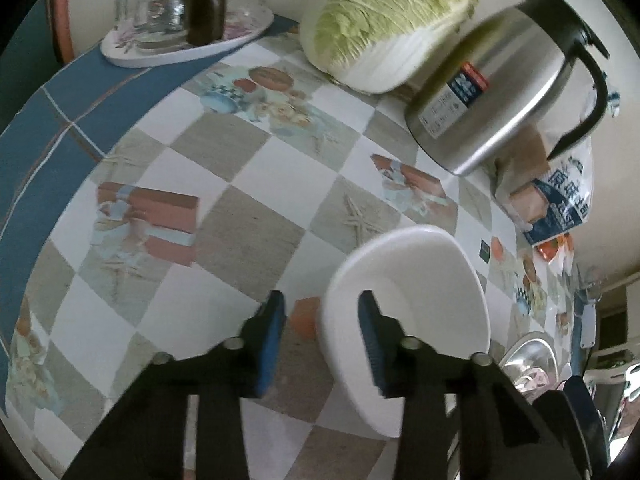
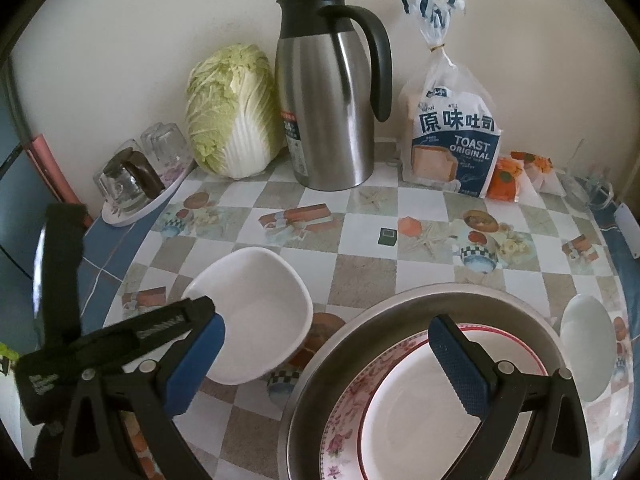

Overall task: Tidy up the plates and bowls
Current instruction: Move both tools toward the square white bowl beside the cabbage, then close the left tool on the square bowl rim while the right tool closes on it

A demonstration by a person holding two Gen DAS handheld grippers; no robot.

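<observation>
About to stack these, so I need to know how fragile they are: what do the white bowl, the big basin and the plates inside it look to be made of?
White bowl: glossy, opaque, thick-rimmed, likely ceramic, though melamine is possible. Basin: grey metal with a brushed sheen, probably stainless steel. Floral plate and red-rimmed plate: glazed white with printed decoration, apparently ceramic.

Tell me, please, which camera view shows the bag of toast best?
The right wrist view: the bag of toast stands upright there, whole, with its label readable. The left wrist view shows it only near the edge, partly hidden behind the steel jug.
</observation>
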